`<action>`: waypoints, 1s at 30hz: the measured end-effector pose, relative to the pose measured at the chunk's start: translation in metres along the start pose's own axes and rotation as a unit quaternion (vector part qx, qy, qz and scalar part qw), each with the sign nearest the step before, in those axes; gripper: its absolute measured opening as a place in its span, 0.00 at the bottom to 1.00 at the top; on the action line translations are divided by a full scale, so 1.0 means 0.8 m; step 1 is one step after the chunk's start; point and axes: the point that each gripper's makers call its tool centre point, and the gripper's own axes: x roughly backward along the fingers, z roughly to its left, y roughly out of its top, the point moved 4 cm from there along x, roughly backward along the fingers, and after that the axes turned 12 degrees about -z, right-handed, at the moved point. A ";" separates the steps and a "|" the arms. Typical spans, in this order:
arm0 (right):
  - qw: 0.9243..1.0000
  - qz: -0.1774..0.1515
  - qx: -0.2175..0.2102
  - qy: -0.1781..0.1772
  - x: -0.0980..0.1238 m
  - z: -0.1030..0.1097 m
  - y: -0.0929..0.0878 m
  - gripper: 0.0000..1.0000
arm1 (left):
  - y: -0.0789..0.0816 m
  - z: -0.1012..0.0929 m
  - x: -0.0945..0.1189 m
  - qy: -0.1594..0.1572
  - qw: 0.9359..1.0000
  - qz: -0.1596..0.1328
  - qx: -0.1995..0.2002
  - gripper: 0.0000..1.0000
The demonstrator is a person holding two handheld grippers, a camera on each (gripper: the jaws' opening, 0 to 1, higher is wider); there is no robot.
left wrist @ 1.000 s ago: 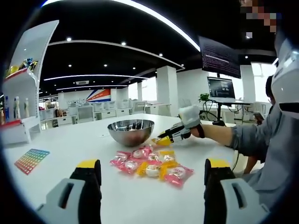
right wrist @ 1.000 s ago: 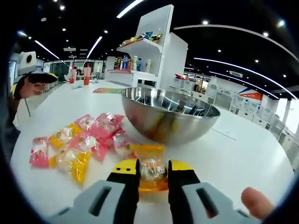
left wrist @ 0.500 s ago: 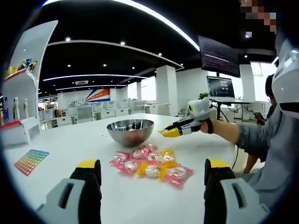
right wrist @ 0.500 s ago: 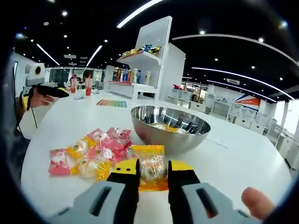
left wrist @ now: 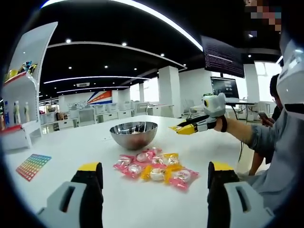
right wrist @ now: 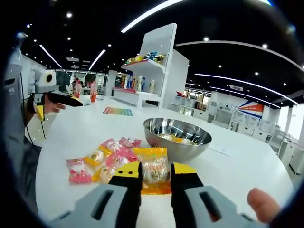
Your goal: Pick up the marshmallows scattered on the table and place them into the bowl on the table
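the left tool (left wrist: 152, 178) hangs released over the tabletop (left wrist: 71, 142), jaws wide apart, with the pile of marshmallows (left wrist: 154, 166) ahead of it. the right tool (right wrist: 156, 176) is raised, pinching one yellow marshmallow packet (right wrist: 153, 168). the bowl (right wrist: 177, 137) sits beyond. to do this well, i'd carry the packet over the bowl's middle, past the near rim, before letting go.
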 end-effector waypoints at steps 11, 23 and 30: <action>0.999 -0.044 0.011 -0.008 0.053 0.040 0.064 0.20 | 0.006 0.003 -0.003 -0.001 1.000 -0.009 0.005 0.91; 0.998 -0.068 0.006 -0.011 0.080 0.063 0.089 0.20 | 0.001 0.007 -0.005 0.000 1.000 -0.007 0.001 0.91; 0.995 -0.092 0.041 -0.009 0.060 0.043 0.145 0.20 | 0.002 0.008 -0.002 0.001 1.000 -0.010 0.003 0.91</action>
